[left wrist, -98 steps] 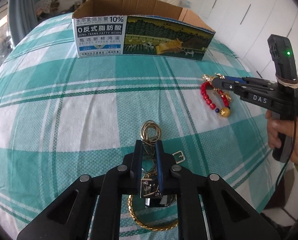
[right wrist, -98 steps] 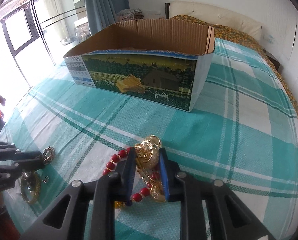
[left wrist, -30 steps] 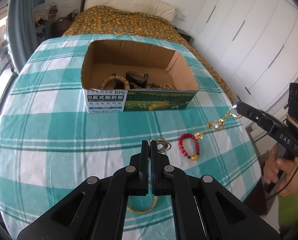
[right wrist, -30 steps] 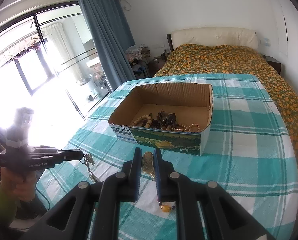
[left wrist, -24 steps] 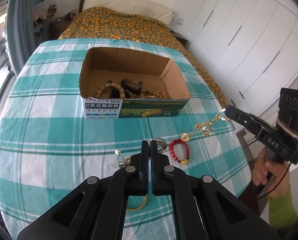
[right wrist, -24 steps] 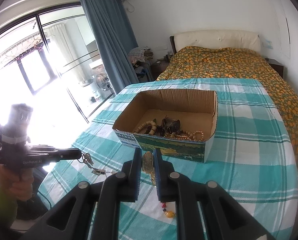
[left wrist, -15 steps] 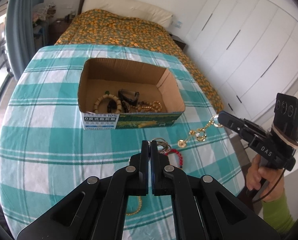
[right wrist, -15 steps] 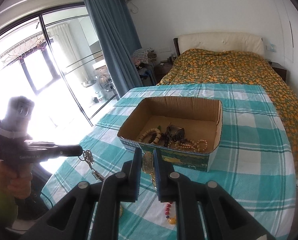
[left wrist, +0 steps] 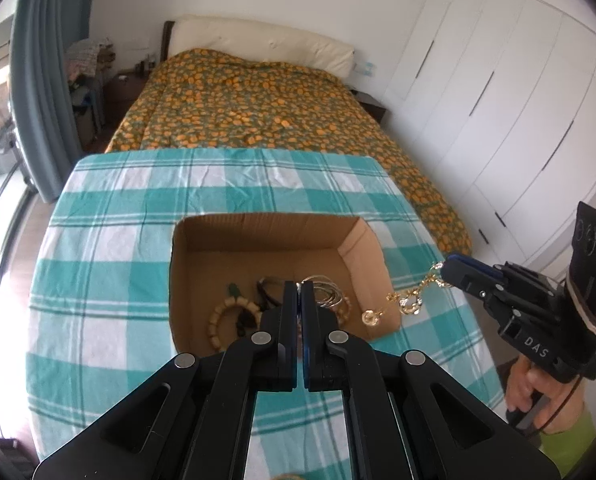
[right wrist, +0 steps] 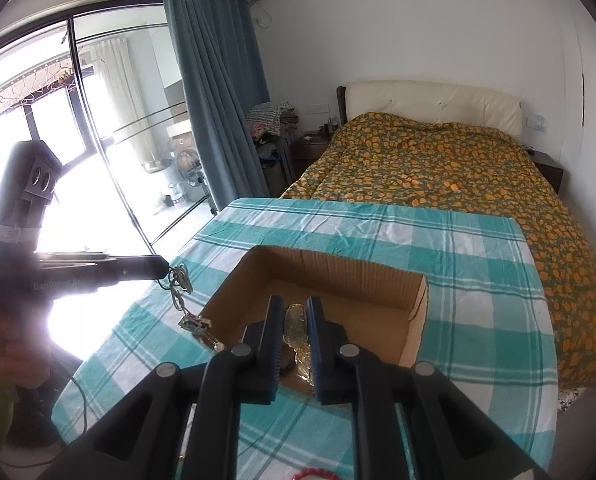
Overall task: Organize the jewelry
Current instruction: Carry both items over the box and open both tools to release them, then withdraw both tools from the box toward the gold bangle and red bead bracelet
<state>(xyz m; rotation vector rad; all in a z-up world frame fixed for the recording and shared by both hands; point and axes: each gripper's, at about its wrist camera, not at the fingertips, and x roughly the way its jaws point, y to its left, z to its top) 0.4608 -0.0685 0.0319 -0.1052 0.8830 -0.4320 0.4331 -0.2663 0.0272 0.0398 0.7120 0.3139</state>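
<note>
**Left wrist view: both chains hanging at the box, release coming up**

Left wrist view is showing us our left gripper [left wrist: 299, 286] with its jaws pressed fully together on a thin silver-toned chain [left wrist: 326, 292], whose loops are bunching just past the tips, over the open cardboard box [left wrist: 362, 240]. Our right gripper [left wrist: 452, 270] is reaching in from the right, clamping the end of a gold chain [left wrist: 408, 300] that is dangling across the box's right wall. From its own camera, the right gripper [right wrist: 292, 312] is pinching a gold ornament [right wrist: 296, 324] between nearly closed blue pads, while the left gripper [right wrist: 160, 270] is holding its chain [right wrist: 180, 288] outside the box's left wall, with the lower links trailing toward the near left corner.

Judging from this, we are carrying both pieces to the box. To do it well, we should be bringing each dangling tail fully inside the walls before letting go, since either chain could snag on the cardboard rim or slide down outside. Lowering until the links are pooling on the floor, clear of the wooden bead bracelet [left wrist: 222, 316] already lying near the front wall, should help avoid tangles.

Under the box, a teal-and-white checked cloth [left wrist: 110, 248] is covering the table. Beyond its far edge, a bed with an orange-patterned cover [left wrist: 266, 108] is filling the room, with white wardrobes [left wrist: 498, 100] on one side and blue curtains [right wrist: 214, 92] by bright glass doors on the other.
</note>
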